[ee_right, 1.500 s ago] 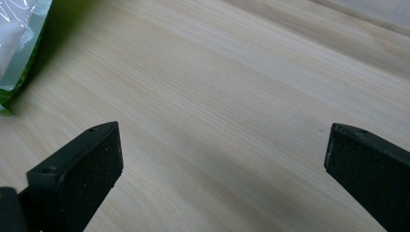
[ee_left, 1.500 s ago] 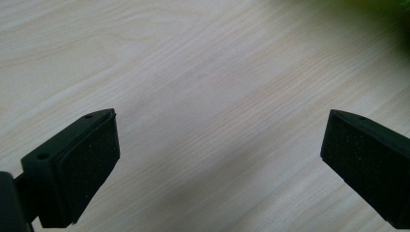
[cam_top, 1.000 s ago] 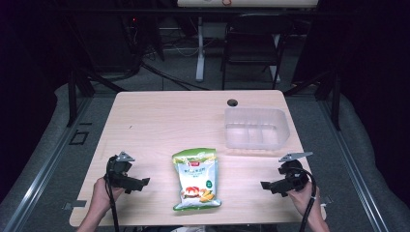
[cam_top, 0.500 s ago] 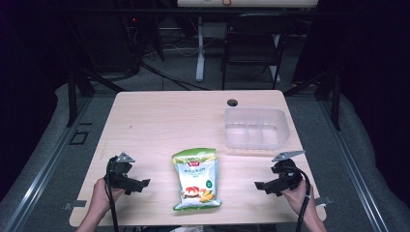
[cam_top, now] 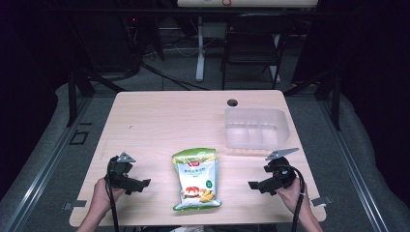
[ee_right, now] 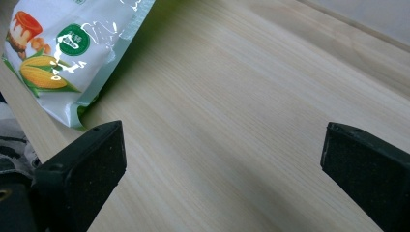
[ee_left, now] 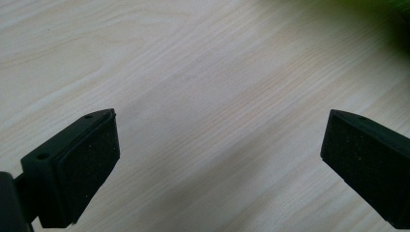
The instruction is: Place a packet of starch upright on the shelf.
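A green and white snack bag (cam_top: 196, 180) with a corn picture lies flat near the table's front edge, between my two grippers. In the right gripper view the bag's lower corner (ee_right: 72, 53) sits at the upper left. My left gripper (cam_top: 141, 184) rests low on the table to the bag's left, open, with bare wood between its pads (ee_left: 82, 169). To the bag's right my right gripper (cam_top: 252, 185) points toward it, open and empty, with its pads (ee_right: 84, 169) wide apart. A clear plastic tub (cam_top: 255, 127) with compartments stands at the back right.
The light wooden table (cam_top: 159, 125) has a small black round cap (cam_top: 232, 102) near its far edge. A dark chair (cam_top: 251, 48) and cables stand on the floor behind. A blurred green patch of the bag (ee_left: 387, 9) shows at the left gripper view's top right.
My right gripper has moved left, toward the bag, and a little nearer the front edge. The left gripper and the bag have stayed put.
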`<state>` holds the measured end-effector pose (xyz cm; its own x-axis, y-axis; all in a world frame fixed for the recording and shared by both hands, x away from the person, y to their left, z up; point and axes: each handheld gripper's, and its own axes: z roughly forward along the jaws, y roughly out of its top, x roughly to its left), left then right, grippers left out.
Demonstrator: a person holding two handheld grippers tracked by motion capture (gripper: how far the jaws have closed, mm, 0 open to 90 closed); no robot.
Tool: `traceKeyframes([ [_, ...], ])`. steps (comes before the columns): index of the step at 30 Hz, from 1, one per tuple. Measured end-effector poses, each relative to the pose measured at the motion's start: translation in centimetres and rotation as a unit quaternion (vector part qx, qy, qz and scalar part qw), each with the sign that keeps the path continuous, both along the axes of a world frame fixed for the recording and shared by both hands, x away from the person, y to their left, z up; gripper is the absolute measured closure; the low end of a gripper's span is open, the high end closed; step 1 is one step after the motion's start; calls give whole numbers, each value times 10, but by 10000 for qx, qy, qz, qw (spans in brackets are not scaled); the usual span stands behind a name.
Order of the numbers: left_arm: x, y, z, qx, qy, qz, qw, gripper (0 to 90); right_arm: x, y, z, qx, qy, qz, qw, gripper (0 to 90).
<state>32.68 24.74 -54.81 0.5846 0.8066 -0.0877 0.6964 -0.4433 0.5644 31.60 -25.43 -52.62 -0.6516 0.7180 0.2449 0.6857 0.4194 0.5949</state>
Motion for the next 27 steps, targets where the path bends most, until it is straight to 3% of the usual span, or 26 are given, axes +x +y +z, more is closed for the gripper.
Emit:
traceKeyframes([
  [10,0,0,0,1,0,3,10000,3,2,11,0,-28,44,173,9998,22],
  [13,0,0,0,11,-12,8,10000,2,4,15,1,88,67,225,9997,23],
  [27,0,0,0,46,11,-20,10000,2,15,40,1,148,177,522,9984,25],
])
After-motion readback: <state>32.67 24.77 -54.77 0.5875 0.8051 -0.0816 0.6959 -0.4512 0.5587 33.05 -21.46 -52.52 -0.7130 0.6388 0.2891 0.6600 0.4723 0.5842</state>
